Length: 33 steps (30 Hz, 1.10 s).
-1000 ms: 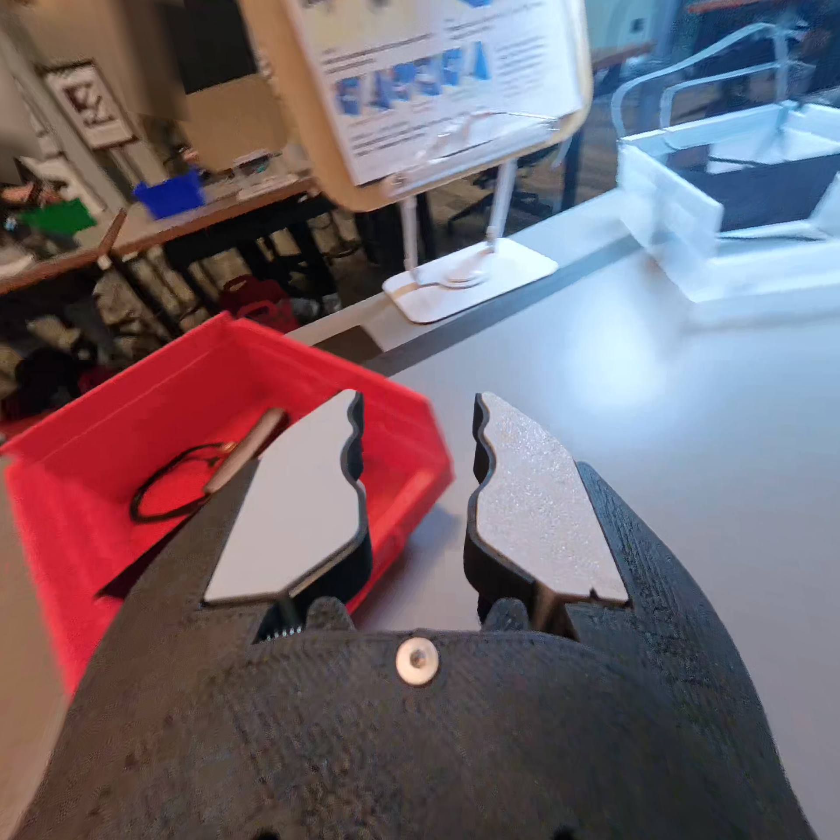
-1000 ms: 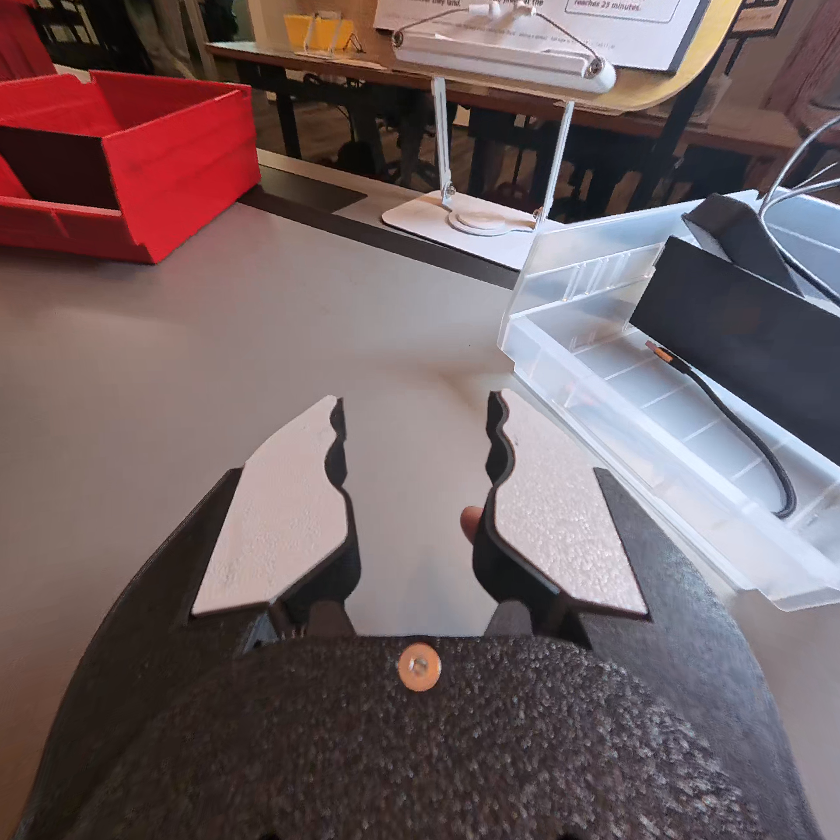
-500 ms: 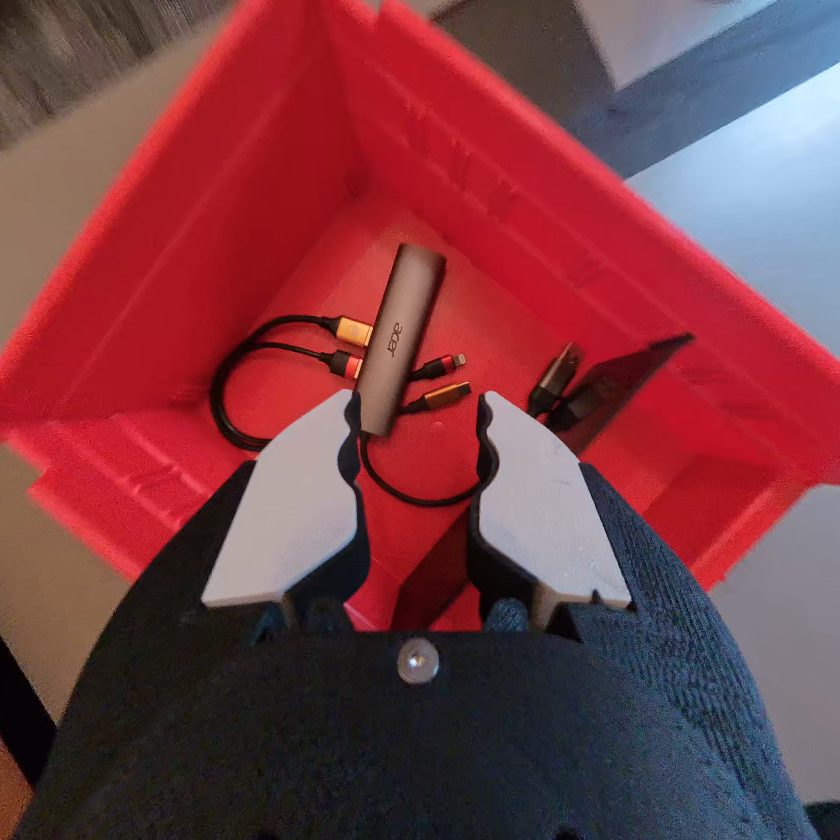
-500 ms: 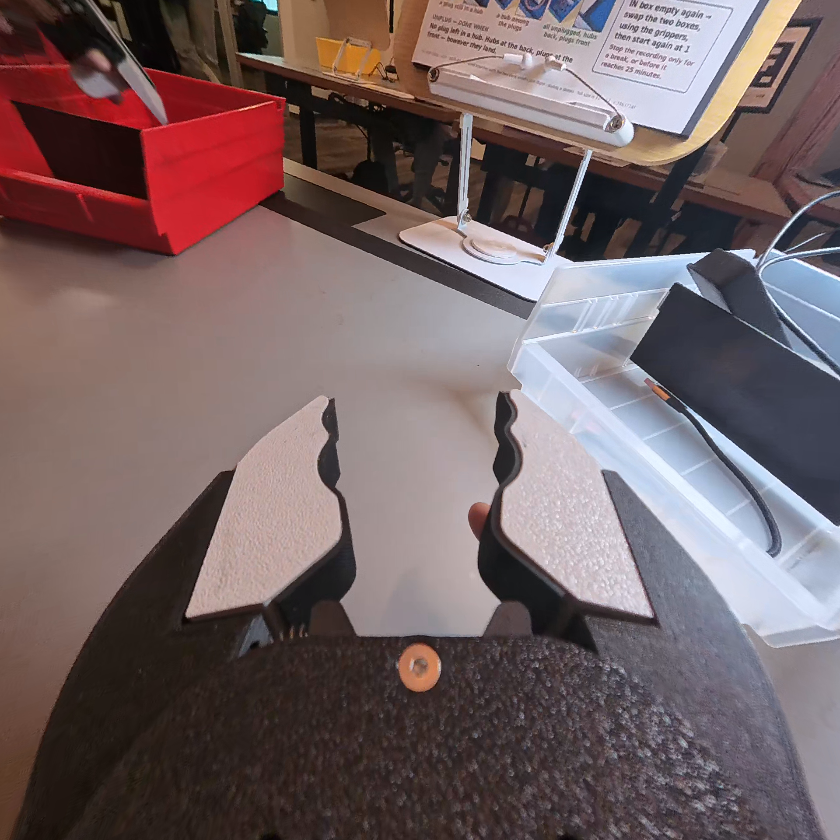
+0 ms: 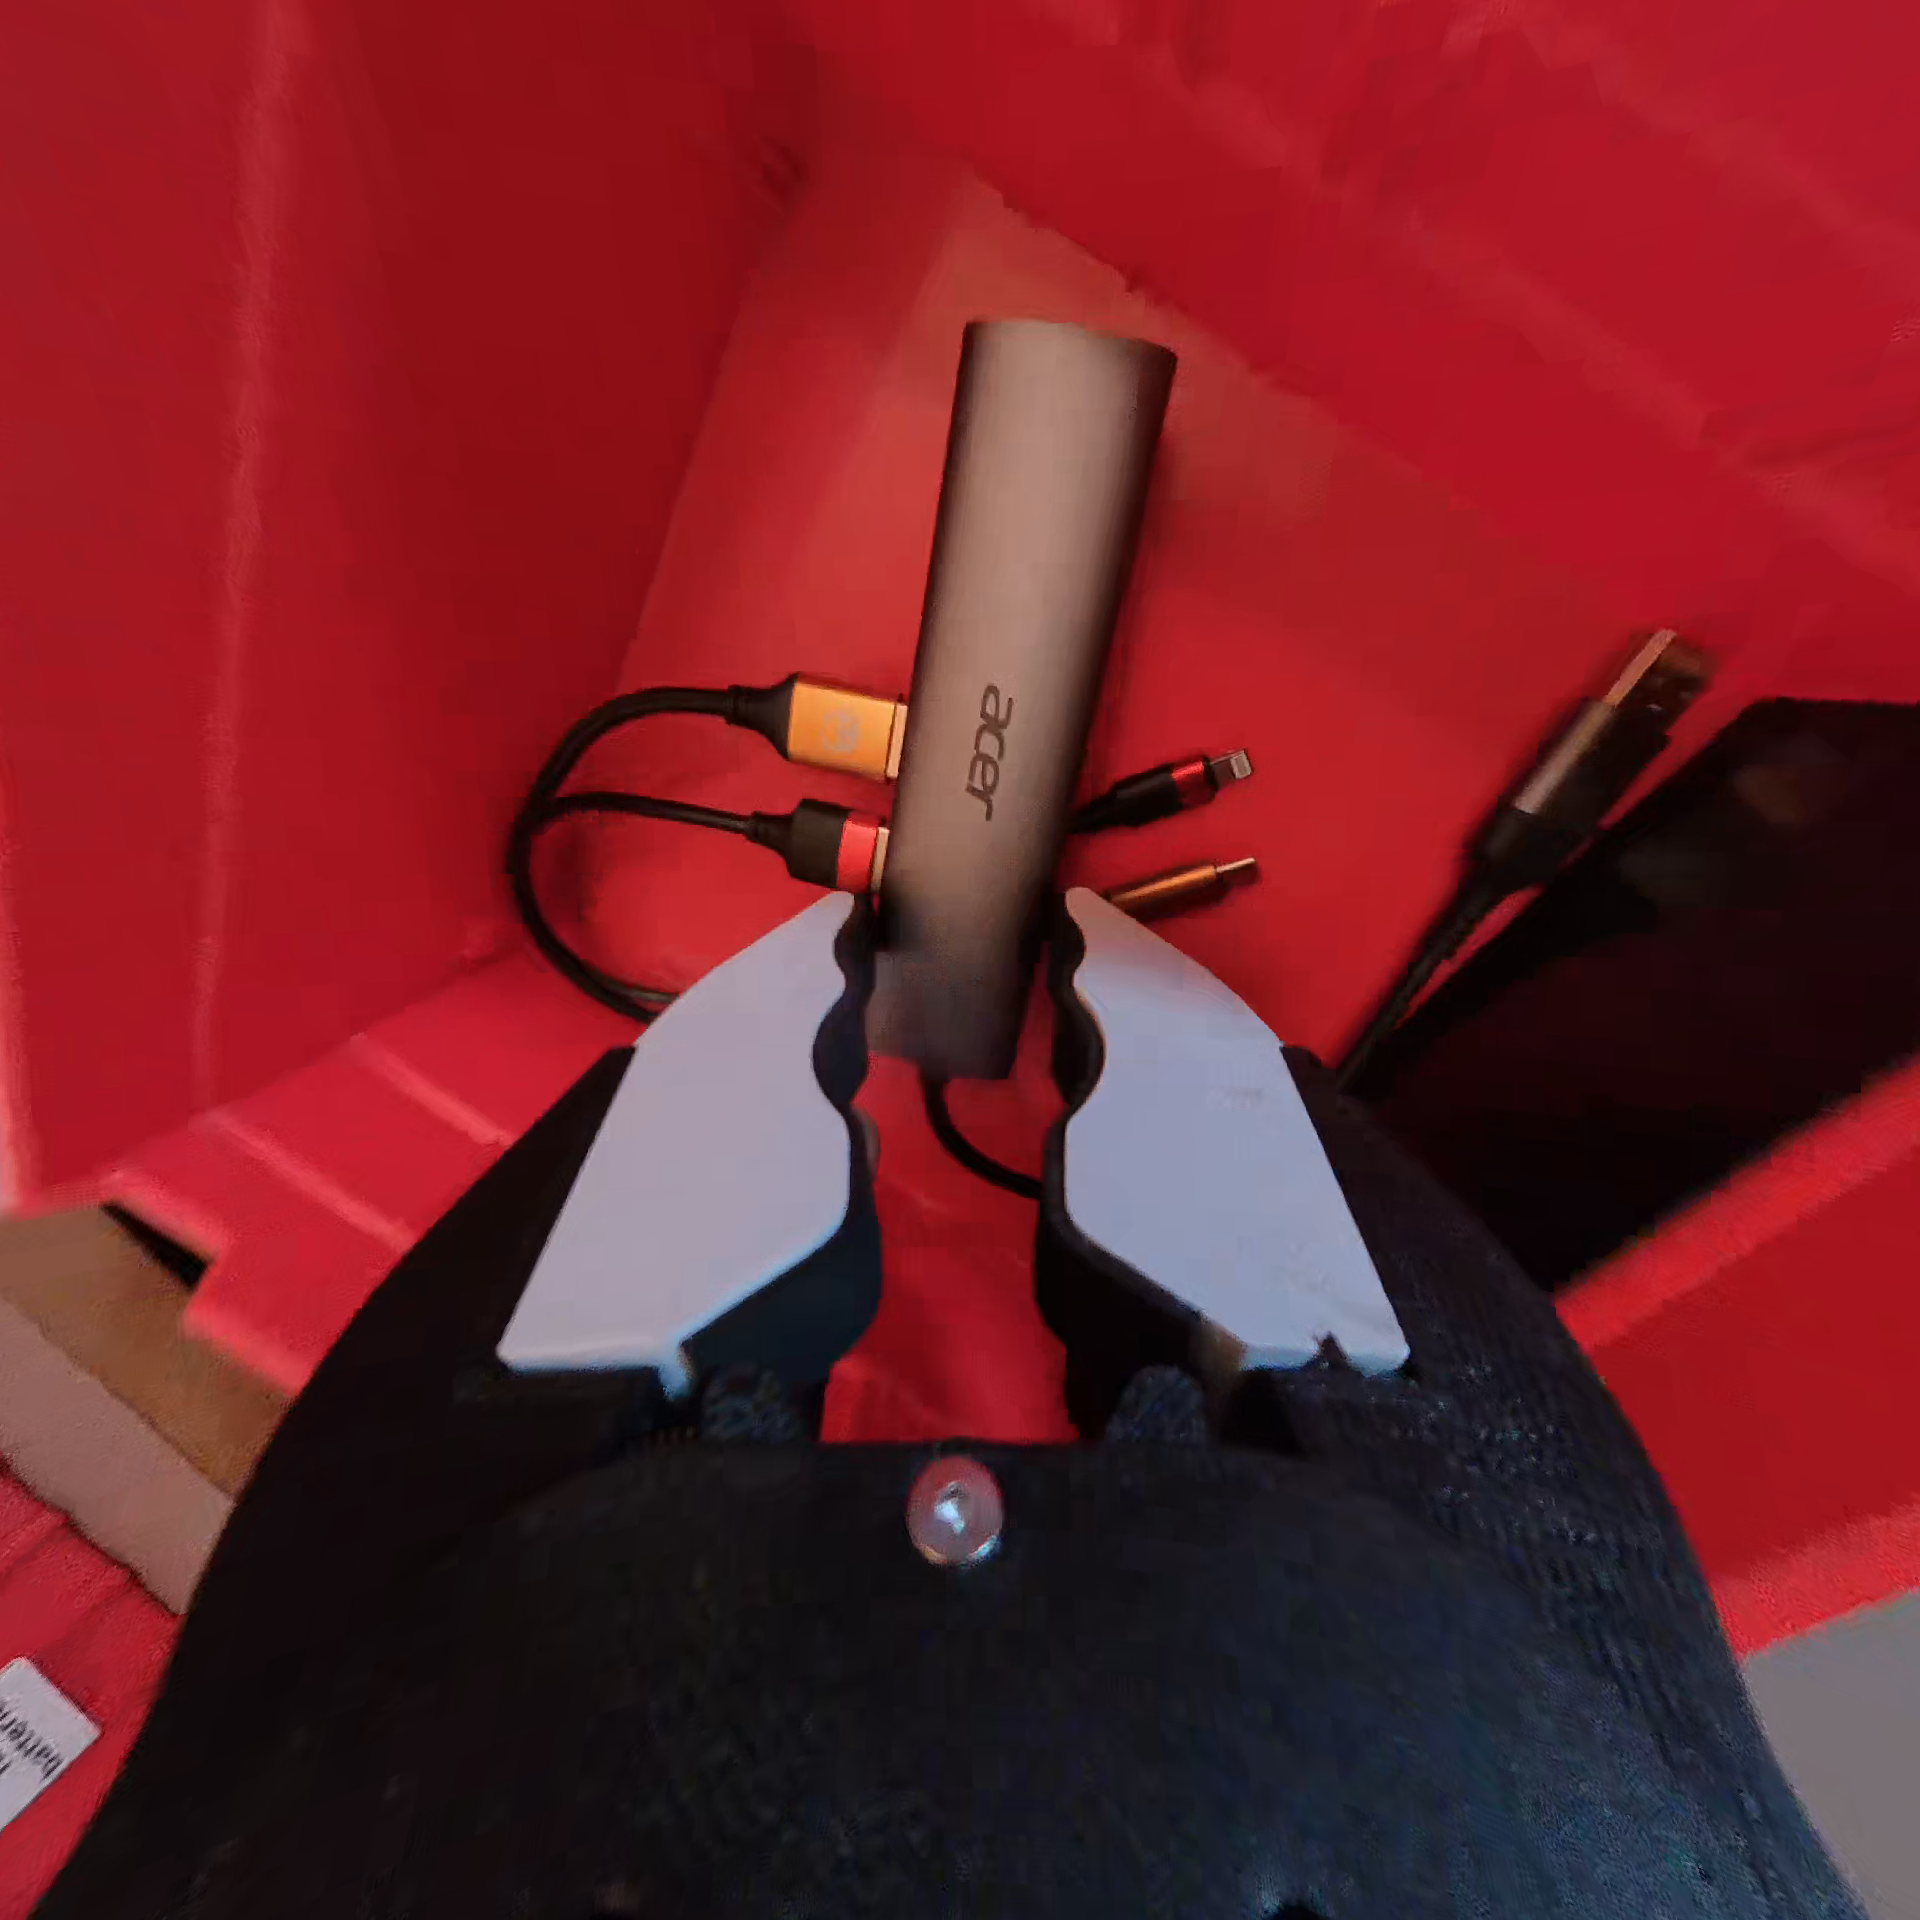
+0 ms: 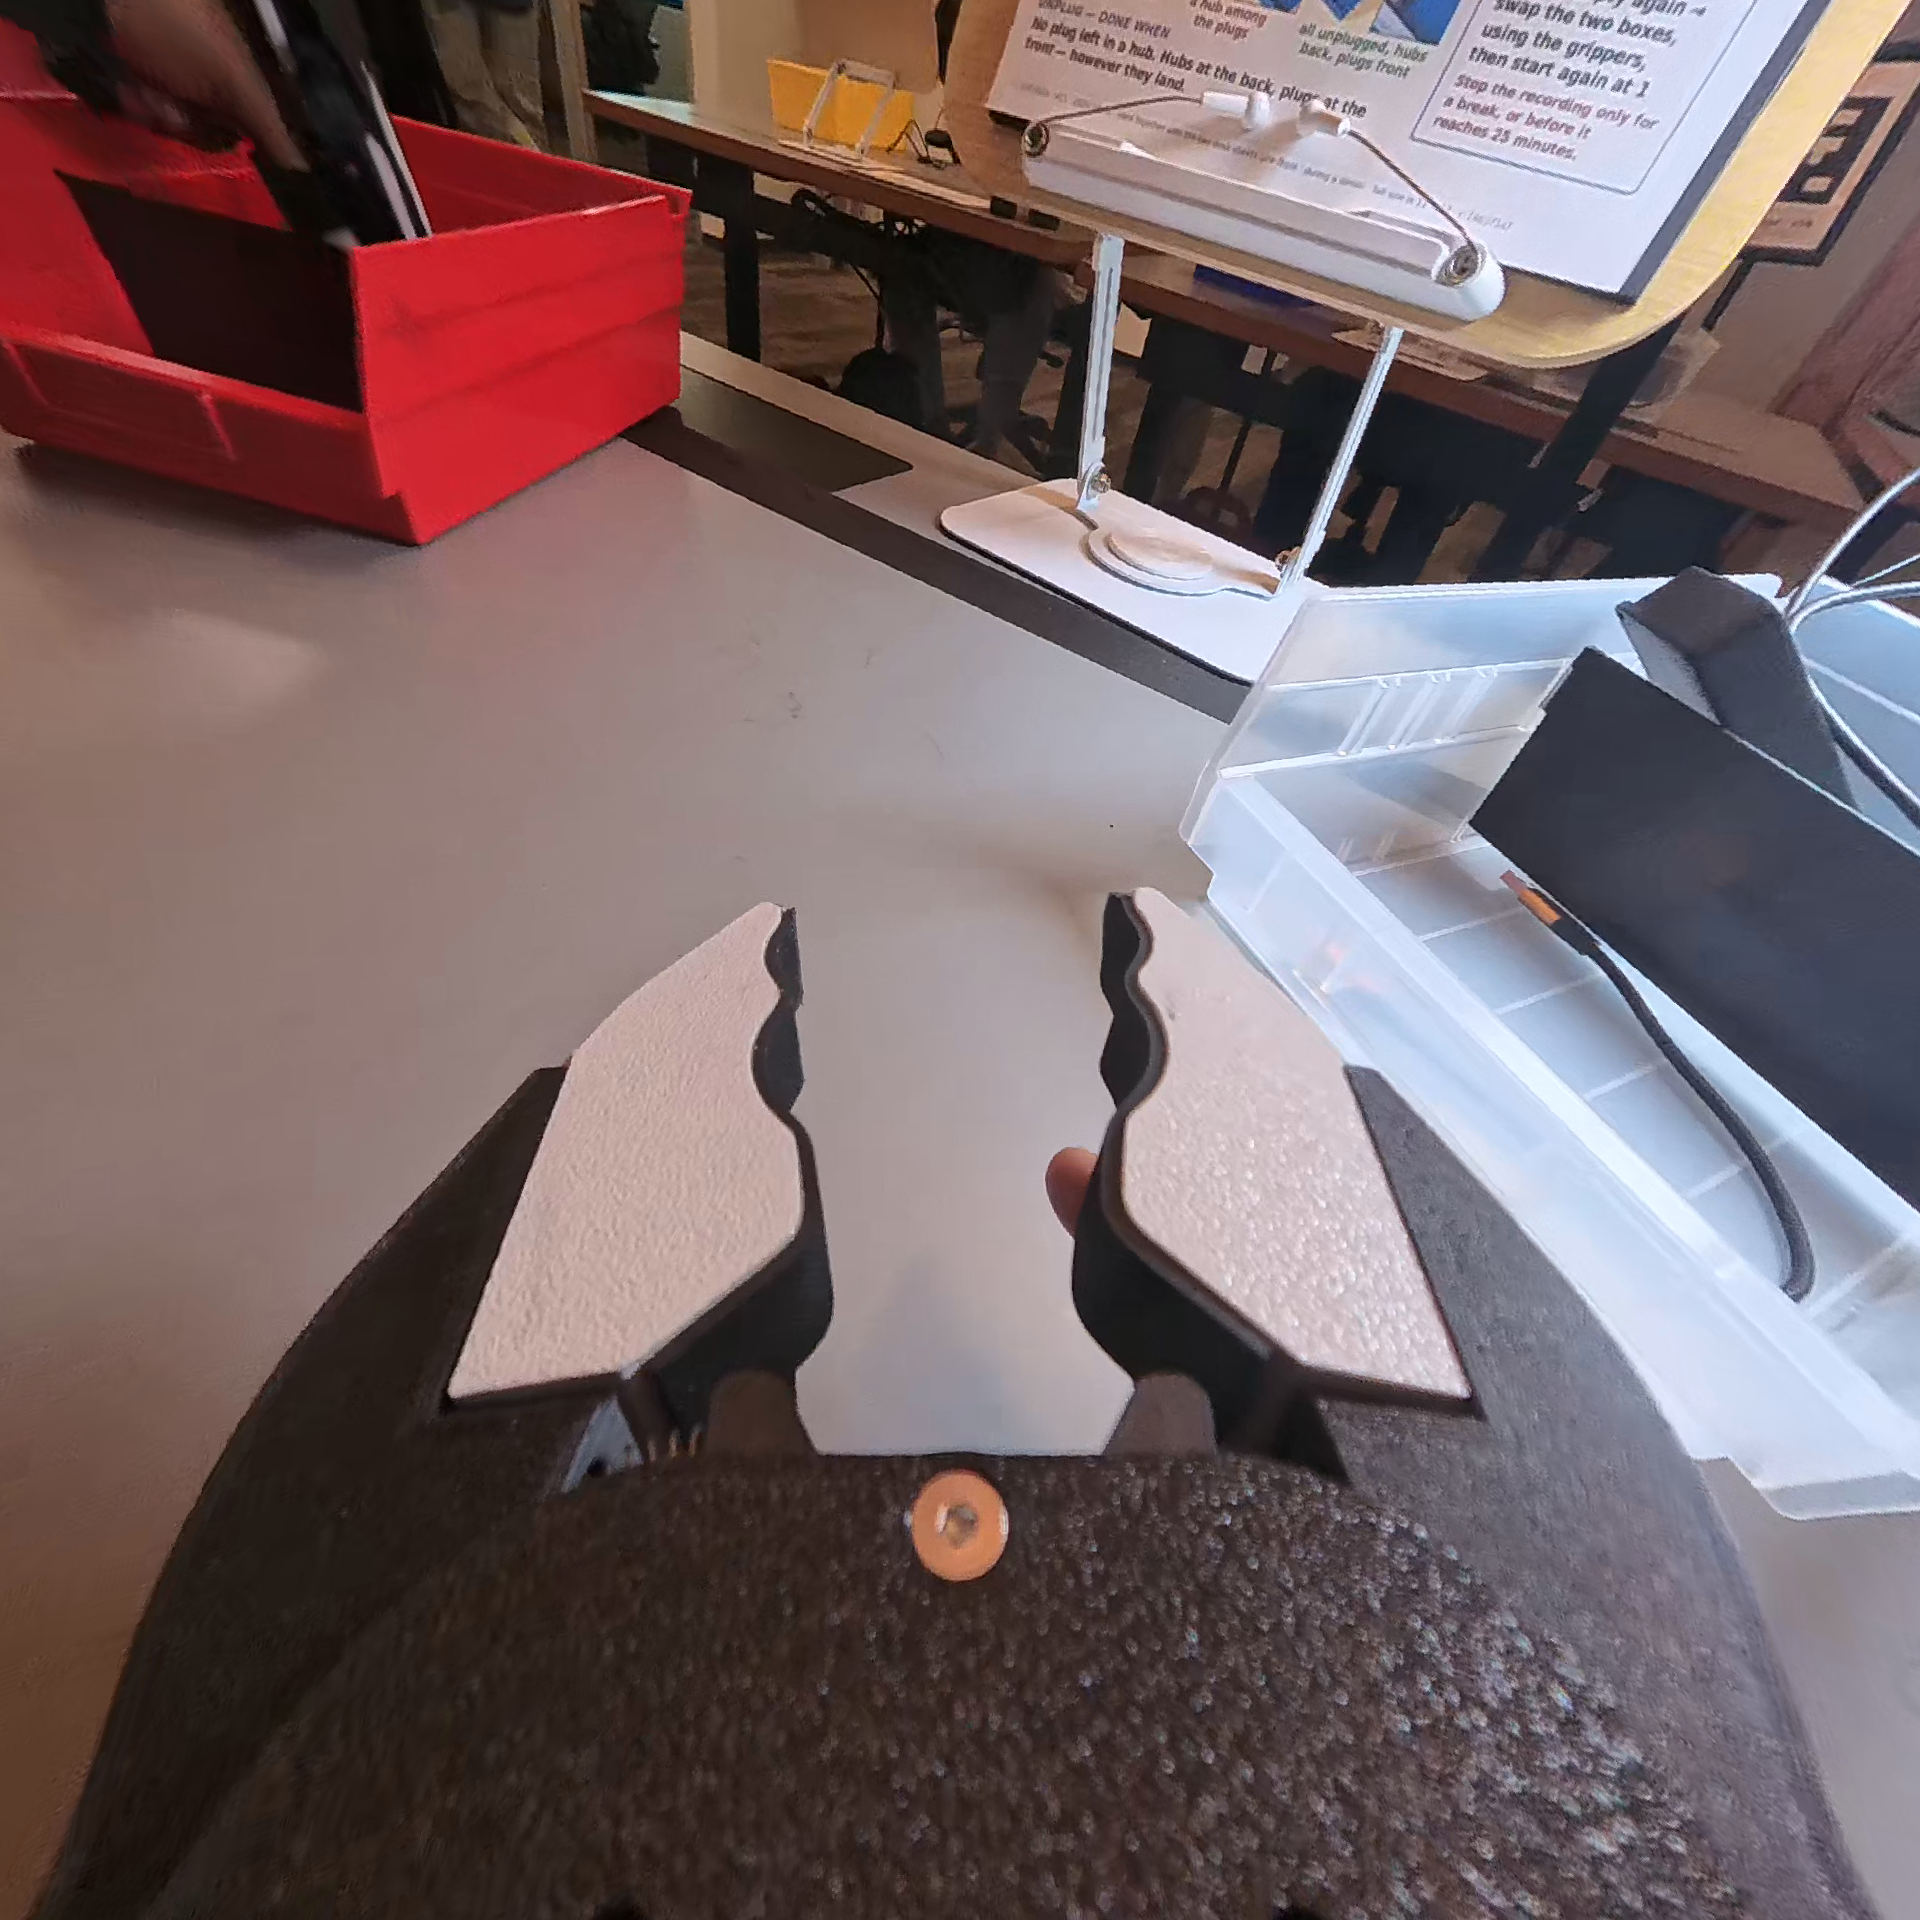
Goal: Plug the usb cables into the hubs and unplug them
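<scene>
In the left wrist view my left gripper (image 5: pixel 956 930) is down inside the red bin (image 5: pixel 312 520). Its open jaws straddle the near end of a grey USB hub (image 5: pixel 1029 623); a thin gap shows at the right finger. An orange plug (image 5: pixel 842 727) and a red plug (image 5: pixel 831 836) sit in the hub's left side. Two loose small connectors (image 5: pixel 1195 779) lie right of the hub. My right gripper (image 6: pixel 951 935) is open and empty above the grey table (image 6: pixel 416 779). A black cable with an orange tip (image 6: pixel 1662 1060) lies in the clear bin (image 6: pixel 1455 1039).
A braided cable with a metal USB plug (image 5: pixel 1621 707) and a black divider (image 5: pixel 1714 935) lie at the red bin's right. In the right wrist view the red bin (image 6: pixel 499 343) stands at the far left, and a white stand with a printed sheet (image 6: pixel 1247 239) at the back. The left gripper's tips are roughly 55 centimeters from the right gripper's.
My left gripper swung from over the table into the red bin and came down around the hub's near end, its jaws somewhat narrower. My right gripper stayed open and only shifted slightly.
</scene>
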### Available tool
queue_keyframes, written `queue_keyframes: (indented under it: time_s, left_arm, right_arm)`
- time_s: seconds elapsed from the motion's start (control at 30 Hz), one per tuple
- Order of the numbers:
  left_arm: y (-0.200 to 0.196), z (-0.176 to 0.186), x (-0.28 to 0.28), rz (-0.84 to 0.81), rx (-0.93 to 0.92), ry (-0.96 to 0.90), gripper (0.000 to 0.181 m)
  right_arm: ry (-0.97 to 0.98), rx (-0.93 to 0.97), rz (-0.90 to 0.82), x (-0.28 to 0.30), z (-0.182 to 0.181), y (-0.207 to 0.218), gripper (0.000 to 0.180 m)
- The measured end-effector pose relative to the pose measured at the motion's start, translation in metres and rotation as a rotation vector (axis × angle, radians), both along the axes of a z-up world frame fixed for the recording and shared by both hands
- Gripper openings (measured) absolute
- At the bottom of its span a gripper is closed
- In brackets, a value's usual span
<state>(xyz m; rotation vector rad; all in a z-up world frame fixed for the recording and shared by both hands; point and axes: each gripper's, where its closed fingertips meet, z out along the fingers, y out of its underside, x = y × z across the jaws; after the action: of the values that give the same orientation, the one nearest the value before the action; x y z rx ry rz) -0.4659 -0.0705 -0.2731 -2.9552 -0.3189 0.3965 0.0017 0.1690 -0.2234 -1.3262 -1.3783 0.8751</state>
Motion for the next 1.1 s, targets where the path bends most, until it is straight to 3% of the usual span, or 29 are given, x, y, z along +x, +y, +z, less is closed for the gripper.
queue_keyframes:
  time_s: [0.03, 0.27, 0.33, 0.43, 0.6, 0.8, 0.93, 1.1]
  left_arm:
    - [0.002, 0.014, 0.003, -0.016, 0.044, 0.024, 0.031]
    - [0.013, 0.146, 0.061, -0.158, 0.447, 0.193, 0.030]
    - [0.014, 0.171, 0.080, -0.225, 0.499, 0.350, 0.030]
    - [0.020, 0.192, 0.103, -0.227, 0.604, 0.366, 0.030]
    - [0.020, 0.212, 0.095, -0.199, 0.657, 0.422, 0.030]
    - [0.007, 0.285, 0.060, -0.090, 0.857, 0.736, 0.030]
    - [0.017, 0.319, 0.106, -0.209, 1.144, 0.524, 0.029]
    - [0.040, 0.297, 0.232, -0.538, 1.313, 0.025, 0.030]
  right_arm:
    - [0.005, 0.006, 0.002, 0.001, 0.001, -0.001, 0.055]
    - [0.056, 0.038, 0.039, 0.000, 0.012, -0.012, 0.053]
    - [0.059, 0.056, 0.048, -0.003, 0.013, -0.016, 0.051]
    - [0.048, 0.088, 0.073, -0.009, 0.009, -0.025, 0.051]
    - [0.029, 0.170, 0.084, -0.010, 0.005, -0.033, 0.050]
    - [0.042, 0.164, 0.072, -0.008, 0.006, -0.029, 0.047]
    - [0.061, 0.164, 0.101, -0.007, 0.009, -0.034, 0.047]
    - [0.139, 0.109, 0.212, -0.008, 0.029, -0.051, 0.047]
